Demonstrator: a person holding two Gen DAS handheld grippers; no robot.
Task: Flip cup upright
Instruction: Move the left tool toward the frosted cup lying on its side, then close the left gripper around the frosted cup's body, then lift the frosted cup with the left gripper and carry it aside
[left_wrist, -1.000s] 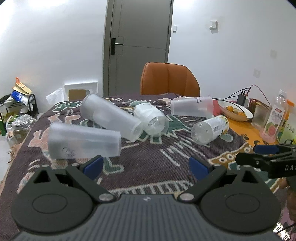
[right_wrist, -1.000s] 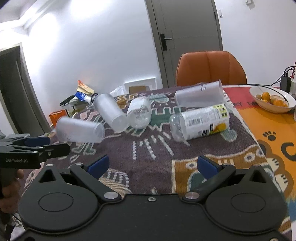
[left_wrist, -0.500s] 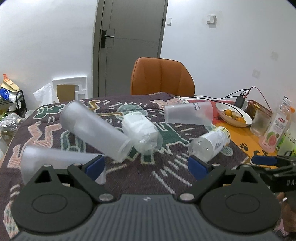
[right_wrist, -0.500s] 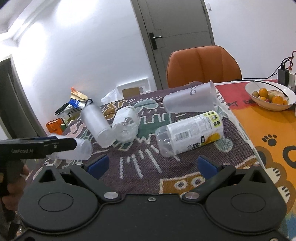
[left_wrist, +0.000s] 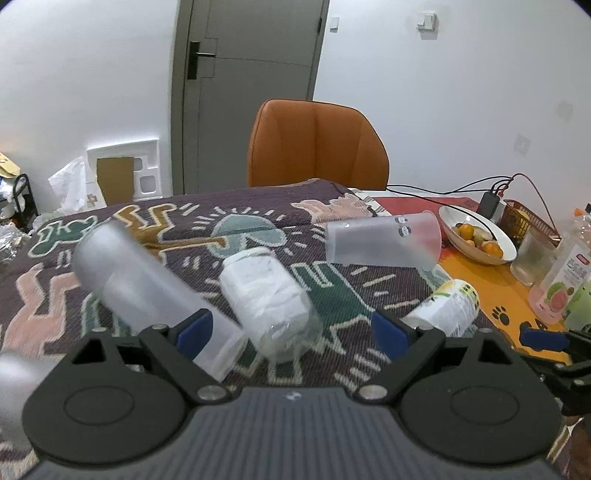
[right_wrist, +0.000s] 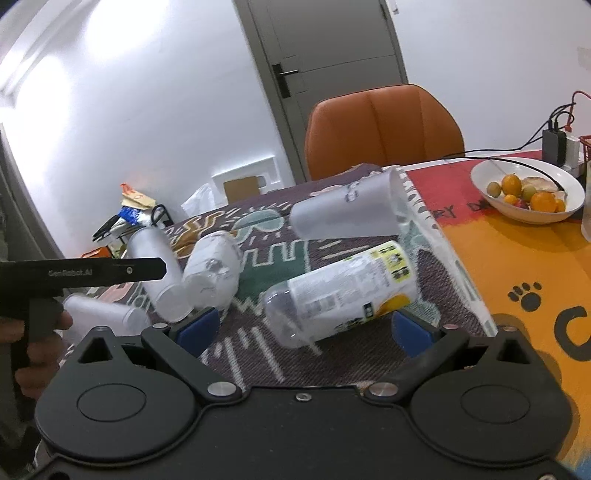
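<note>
Several cups and bottles lie on their sides on a patterned rug. A frosted cup lies at the left, a clear bottle stuffed with white paper lies in the middle, a frosted cup with small faces lies further back, and a labelled bottle lies at the right. My left gripper is open, close over the paper-filled bottle. My right gripper is open, just in front of the labelled bottle. Another frosted cup lies near the left gripper's side.
An orange chair stands behind the table. A white bowl of fruit, a glass, a juice bottle, cables and a charger sit at the right on the orange mat.
Both grippers have moved forward toward the lying cups and bottles. The near-left frosted cup has slid almost out of the left wrist view. Both stay open.
</note>
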